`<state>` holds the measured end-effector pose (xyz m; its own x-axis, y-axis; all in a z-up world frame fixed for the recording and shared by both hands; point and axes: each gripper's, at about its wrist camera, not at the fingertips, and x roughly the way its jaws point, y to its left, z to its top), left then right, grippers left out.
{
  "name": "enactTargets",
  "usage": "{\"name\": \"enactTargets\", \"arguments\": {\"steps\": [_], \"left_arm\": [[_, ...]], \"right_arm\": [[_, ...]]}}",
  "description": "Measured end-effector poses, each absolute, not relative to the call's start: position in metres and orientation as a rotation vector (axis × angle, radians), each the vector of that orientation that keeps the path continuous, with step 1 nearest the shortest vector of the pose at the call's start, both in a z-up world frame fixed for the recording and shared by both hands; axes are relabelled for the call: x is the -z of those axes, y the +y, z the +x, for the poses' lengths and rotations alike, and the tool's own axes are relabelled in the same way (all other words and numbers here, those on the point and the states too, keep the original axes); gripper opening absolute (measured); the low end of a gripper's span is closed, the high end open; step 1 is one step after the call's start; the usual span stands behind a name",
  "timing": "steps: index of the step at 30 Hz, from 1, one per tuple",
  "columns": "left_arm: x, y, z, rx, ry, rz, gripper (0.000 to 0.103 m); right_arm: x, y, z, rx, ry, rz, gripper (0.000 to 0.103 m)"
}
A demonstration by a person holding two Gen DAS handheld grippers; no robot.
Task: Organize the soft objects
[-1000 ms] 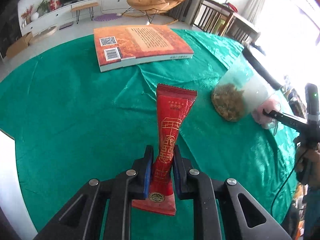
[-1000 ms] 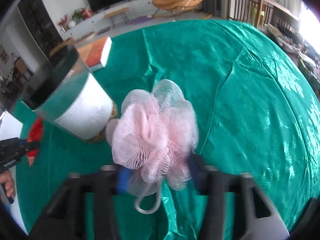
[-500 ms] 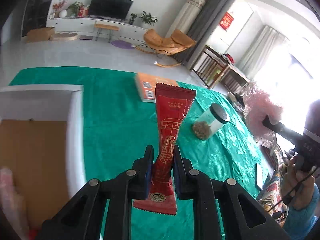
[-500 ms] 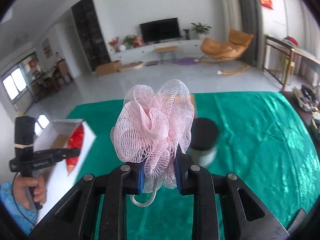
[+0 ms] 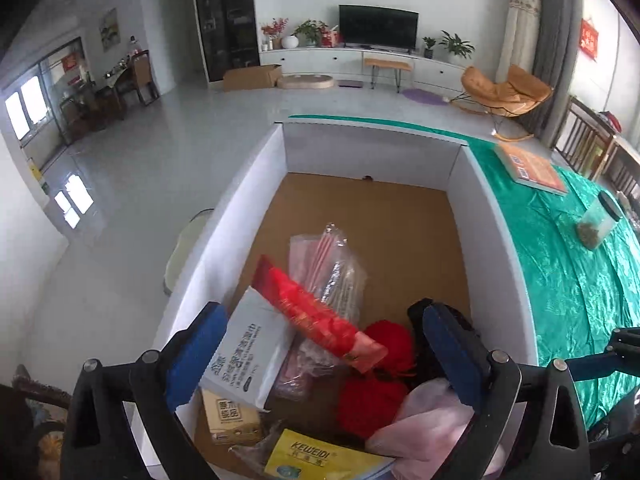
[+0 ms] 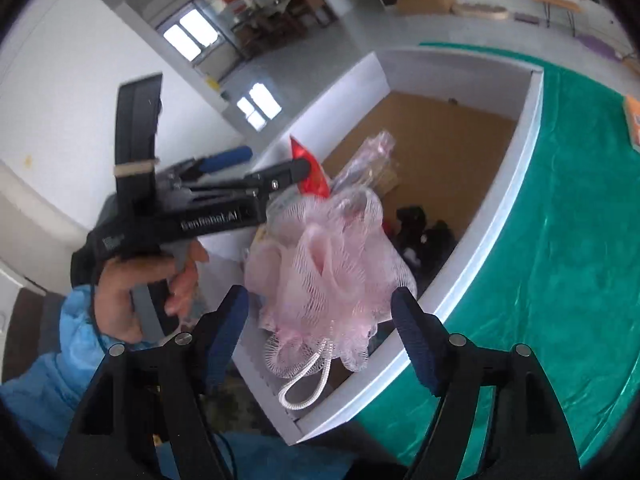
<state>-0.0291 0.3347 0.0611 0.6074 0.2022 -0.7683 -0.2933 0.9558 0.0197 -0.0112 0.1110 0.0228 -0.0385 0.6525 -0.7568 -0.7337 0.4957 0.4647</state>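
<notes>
Red packet (image 5: pixel 320 314) now beside "KEWEIDI" pack (image 5: pixel 316 458)

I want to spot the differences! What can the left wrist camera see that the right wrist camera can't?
Only the left wrist view shows the TV, the orange chair, the jar and the yellow packet in the box.

Only the right wrist view shows the person's hand holding the left tongs, and the pink bath pouf's white loop.

Both show the white box, the red packet dropping in, and the green tablecloth. Both tongs are opening.
</notes>
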Motion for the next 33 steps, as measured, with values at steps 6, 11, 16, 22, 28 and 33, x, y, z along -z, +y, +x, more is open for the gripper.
{"name": "enactTargets", "arguments": {"steps": [6, 11, 16, 22, 28, 33], "left_arm": [[-0.073, 0.328, -0.053, -0.543, 0.768, -0.063, 0.098], [-0.075, 0.322, -0.065, -0.574, 0.813, -0.089, 0.098], [-0.068, 0.313, -0.062, -0.588, 0.862, -0.056, 0.098], [-0.071, 0.312, -0.070, -0.591, 0.851, -0.077, 0.098], [-0.078, 0.310, -0.073, -0.612, 0.839, -0.064, 0.098], [-0.081, 0.307, -0.077, -0.627, 0.811, -0.073, 0.098]], "right_arm": [[-0.049, 0.103, -0.006, -1.019, 1.017, -0.130, 0.077], [-0.062, 0.115, -0.025, -0.950, 0.942, -0.216, 0.077], [-0.059, 0.121, -0.032, -0.935, 0.936, -0.270, 0.077], [-0.053, 0.122, -0.037, -0.934, 0.940, -0.298, 0.077], [-0.053, 0.121, -0.038, -0.933, 0.931, -0.303, 0.077], [-0.054, 0.117, -0.039, -0.933, 0.929, -0.292, 0.077]]}}
